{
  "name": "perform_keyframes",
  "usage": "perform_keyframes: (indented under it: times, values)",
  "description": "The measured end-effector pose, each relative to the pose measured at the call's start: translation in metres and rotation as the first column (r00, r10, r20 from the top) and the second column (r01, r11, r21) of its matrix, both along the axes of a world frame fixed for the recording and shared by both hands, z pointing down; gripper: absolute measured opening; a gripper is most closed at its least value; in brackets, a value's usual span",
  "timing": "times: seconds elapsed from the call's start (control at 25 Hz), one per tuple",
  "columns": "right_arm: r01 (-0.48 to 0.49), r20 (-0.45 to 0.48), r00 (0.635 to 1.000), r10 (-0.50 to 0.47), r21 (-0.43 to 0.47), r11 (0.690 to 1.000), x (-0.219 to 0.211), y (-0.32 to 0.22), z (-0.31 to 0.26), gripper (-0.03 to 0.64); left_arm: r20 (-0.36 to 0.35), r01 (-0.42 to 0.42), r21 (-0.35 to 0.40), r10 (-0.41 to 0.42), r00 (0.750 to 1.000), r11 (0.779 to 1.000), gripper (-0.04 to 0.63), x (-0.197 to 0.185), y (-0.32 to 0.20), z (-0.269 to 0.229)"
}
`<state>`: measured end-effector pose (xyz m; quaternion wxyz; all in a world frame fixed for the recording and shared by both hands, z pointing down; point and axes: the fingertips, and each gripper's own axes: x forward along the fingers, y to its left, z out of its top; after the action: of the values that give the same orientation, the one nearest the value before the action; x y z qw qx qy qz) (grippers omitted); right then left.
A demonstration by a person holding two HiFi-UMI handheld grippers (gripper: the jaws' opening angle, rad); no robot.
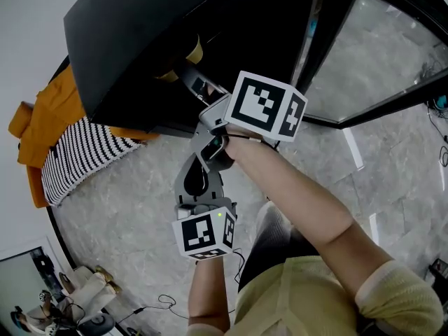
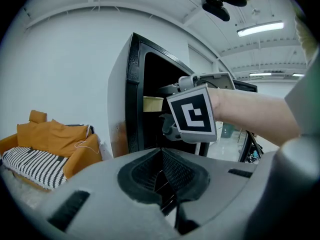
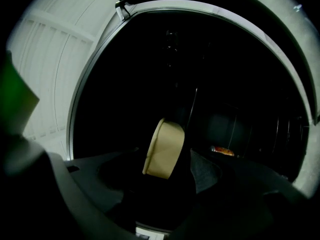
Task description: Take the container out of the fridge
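The right gripper (image 1: 194, 79) is reaching level into the dark fridge (image 1: 133, 40) with its jaws spread wide. The tan container (image 3: 164, 149) is sitting inside, framed between those jaws, and neither pad is pressing on it. It looks like a straddle, lining up for a clamp. The left gripper (image 2: 162, 181) is hanging lower down, jaws clenched on nothing, likely just keeping clear. The fridge door (image 1: 378, 54) is standing open on the right. Underfoot there's a pale marbled floor (image 1: 133, 208), and an orange sofa (image 2: 50, 136) with a striped throw (image 1: 84, 152) is sitting by the white wall (image 2: 65, 59).
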<state>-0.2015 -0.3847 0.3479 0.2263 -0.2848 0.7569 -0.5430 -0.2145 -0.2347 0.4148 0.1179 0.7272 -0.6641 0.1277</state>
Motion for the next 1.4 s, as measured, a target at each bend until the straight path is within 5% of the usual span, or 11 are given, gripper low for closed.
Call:
perform_keyframes:
  times: [1.4]
  values:
    - [0.068,0.133,0.99,-0.052,-0.119,0.991,0.009,0.013,-0.002,0.247,-0.04,0.004,0.055,-0.002,0.999,0.998,0.026,0.007,0.001,-0.014]
